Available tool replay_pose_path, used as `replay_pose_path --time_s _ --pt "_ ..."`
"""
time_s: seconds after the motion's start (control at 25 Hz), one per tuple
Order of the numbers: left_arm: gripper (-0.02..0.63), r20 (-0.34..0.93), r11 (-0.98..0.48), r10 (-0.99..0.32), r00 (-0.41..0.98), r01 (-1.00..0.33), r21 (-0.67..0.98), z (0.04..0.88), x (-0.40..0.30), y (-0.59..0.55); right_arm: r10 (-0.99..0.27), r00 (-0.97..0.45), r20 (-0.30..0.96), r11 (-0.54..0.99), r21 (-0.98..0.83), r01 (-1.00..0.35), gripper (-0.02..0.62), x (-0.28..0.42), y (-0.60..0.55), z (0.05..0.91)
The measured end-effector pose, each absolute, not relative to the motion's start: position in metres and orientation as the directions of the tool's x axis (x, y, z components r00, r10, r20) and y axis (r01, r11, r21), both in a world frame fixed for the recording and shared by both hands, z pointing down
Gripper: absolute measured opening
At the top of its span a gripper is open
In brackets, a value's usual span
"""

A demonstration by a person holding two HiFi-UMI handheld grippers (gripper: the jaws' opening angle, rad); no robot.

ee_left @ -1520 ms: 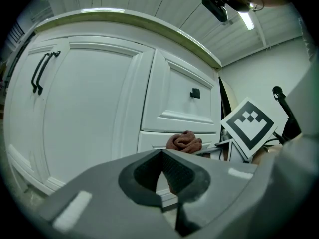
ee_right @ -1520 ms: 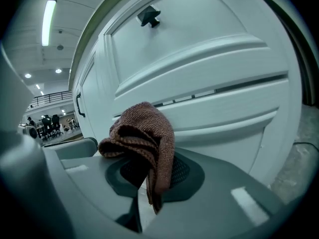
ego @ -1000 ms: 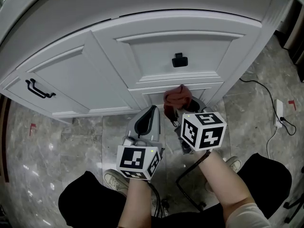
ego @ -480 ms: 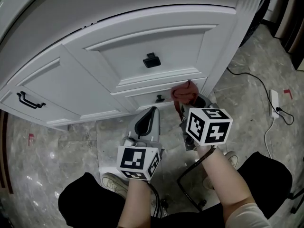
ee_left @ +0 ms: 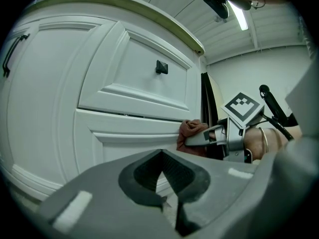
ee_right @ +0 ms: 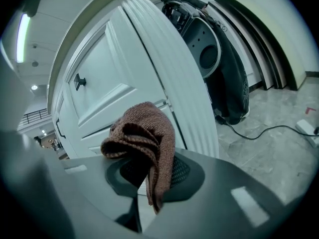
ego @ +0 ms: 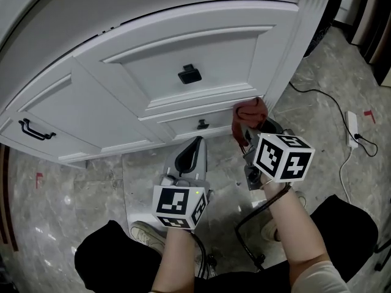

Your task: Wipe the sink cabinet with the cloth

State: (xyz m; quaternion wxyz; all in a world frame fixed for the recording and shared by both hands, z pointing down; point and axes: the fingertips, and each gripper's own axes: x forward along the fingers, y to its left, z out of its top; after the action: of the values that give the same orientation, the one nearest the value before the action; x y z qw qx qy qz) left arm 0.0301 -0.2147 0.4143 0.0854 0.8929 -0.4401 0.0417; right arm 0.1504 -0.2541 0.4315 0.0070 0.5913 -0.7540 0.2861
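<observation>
Holding a brown knitted cloth, the right gripper is clenched on it. The cloth bunches above the gripper's tips, and a tail hangs down between the jaws. In the right gripper view the cloth fills the space ahead of the right gripper, with the white sink cabinet rising straight ahead and above.

The cloth sits at the right end of the narrow lower drawer, just beside the fluted corner post. It seems pressed to the cabinet front, though contact itself is hidden. The drawer front runs left to right, so most of its length, including its small knob, lies to the cloth's left.

The left gripper hangs lower, clear of the cabinet, over the marble floor. Its jaws are closed together on nothing, as the left gripper view confirms. The right gripper is by far the nearer to the cabinet.

Both drawers and the left door with its bar handle are shut, so their contents are unseen.
</observation>
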Motion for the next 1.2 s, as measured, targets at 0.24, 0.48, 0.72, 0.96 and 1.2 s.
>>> replay_pose_path --time_s 0.24,0.48,0.72,0.96,1.2 --pt "0.000 0.158 -0.596 -0.775 0.611 -0.791 0.136 0.425 0.026 -0.213 -0.918 -0.203 0.341 0.058 -0.389 -0.919 0.081 0.182 -0.248 0.429" --pt "0.001 0.168 -0.582 -0.780 0.602 -0.798 0.156 0.434 0.010 -0.213 -0.912 -0.177 0.369 0.031 -0.369 -0.929 0.081 0.180 -0.242 0.449" --pt "0.000 0.169 -0.511 -0.825 0.539 -0.840 0.185 0.438 -0.031 -0.219 -0.847 -0.312 0.429 0.167 -0.342 -0.925 0.081 0.094 -0.233 0.491" --pt "0.000 0.181 -0.437 -0.861 0.476 -0.873 0.217 0.444 -0.077 -0.219 -0.774 -0.468 0.426 0.330 -0.361 -0.873 0.081 0.000 -0.237 0.501" --pt "0.000 0.191 -0.407 -0.876 0.443 -0.892 0.197 0.445 -0.108 -0.220 -0.743 -0.542 0.394 0.405 -0.380 -0.832 0.081 -0.057 -0.253 0.497"
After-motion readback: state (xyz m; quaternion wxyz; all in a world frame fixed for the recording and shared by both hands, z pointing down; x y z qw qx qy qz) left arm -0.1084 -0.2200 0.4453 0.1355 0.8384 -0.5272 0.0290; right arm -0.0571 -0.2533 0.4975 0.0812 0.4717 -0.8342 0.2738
